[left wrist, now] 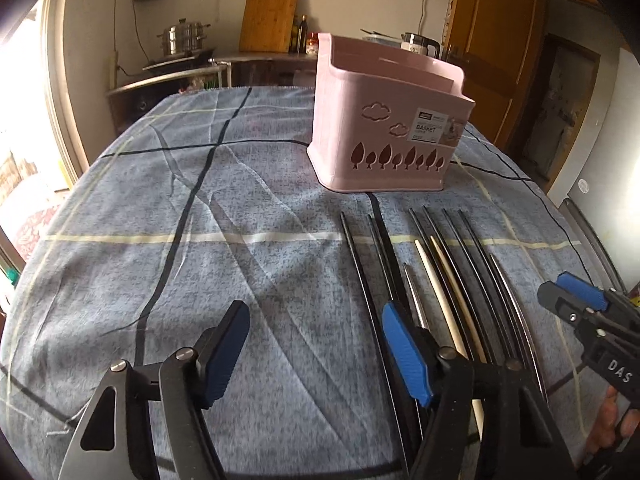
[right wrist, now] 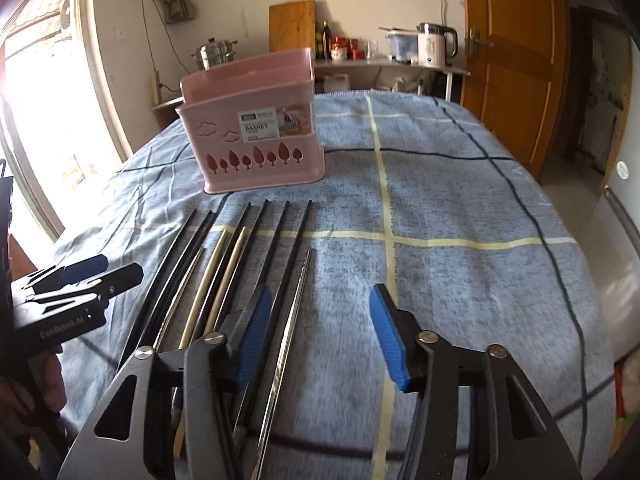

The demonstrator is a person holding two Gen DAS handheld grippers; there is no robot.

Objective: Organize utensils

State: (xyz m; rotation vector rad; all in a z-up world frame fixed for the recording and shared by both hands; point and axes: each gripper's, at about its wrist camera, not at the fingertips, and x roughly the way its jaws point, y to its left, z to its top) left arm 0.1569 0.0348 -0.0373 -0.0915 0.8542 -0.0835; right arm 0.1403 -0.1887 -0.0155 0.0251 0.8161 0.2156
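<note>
A pink plastic basket (left wrist: 384, 120) stands on the blue checked tablecloth, also in the right wrist view (right wrist: 256, 128). In front of it lie several chopsticks side by side: black ones (left wrist: 360, 264), two pale wooden ones (left wrist: 436, 284) and metal ones (right wrist: 288, 320). My left gripper (left wrist: 316, 352) is open and empty, low over the cloth at the left edge of the chopsticks. My right gripper (right wrist: 320, 340) is open and empty, at the right edge of the chopsticks, with a metal chopstick between its fingers. Each gripper shows in the other's view: the right (left wrist: 576, 296), the left (right wrist: 86, 274).
The tablecloth (left wrist: 200, 240) covers a table with edges at left and right. Behind it a counter holds a steel pot (left wrist: 184, 38), a cutting board (left wrist: 269, 22), bottles and a kettle (right wrist: 434, 44). A wooden door (right wrist: 516, 60) is at the right.
</note>
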